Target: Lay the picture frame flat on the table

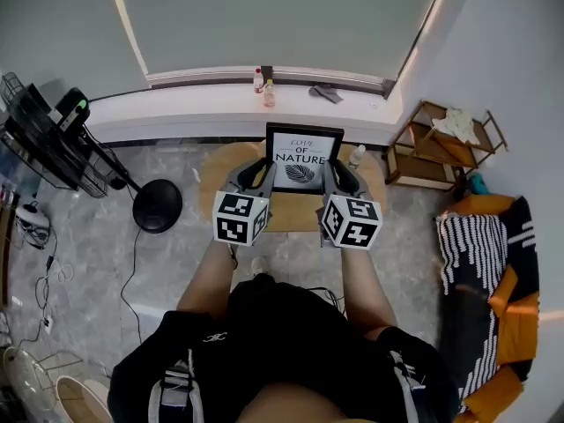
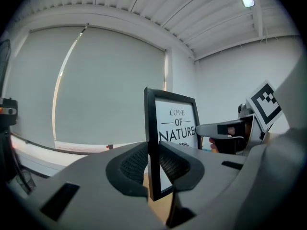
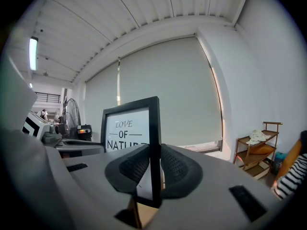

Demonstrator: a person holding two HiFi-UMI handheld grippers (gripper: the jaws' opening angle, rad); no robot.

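Observation:
A black picture frame (image 1: pixel 304 157) with a white "LOVE OF NATURE" print stands upright over a round wooden table (image 1: pixel 220 164). My left gripper (image 1: pixel 262 176) is shut on the frame's left edge, and my right gripper (image 1: pixel 335 176) is shut on its right edge. In the left gripper view the black frame edge (image 2: pixel 152 143) runs straight up between the dark pads (image 2: pixel 129 166) of the left gripper (image 2: pixel 152 166). The right gripper view shows the frame edge (image 3: pixel 154 143) clamped the same way by the right gripper (image 3: pixel 153 169). The frame's bottom is hidden behind the jaws.
A small bottle (image 1: pixel 355 157) stands on the table's right side. Behind it a white window sill (image 1: pixel 176 104) carries two bottles (image 1: pixel 264 86). A wooden shelf rack (image 1: pixel 441 144) is at the right, a black fan base (image 1: pixel 157 205) at the left, and a striped cushion (image 1: pixel 485 254) at the far right.

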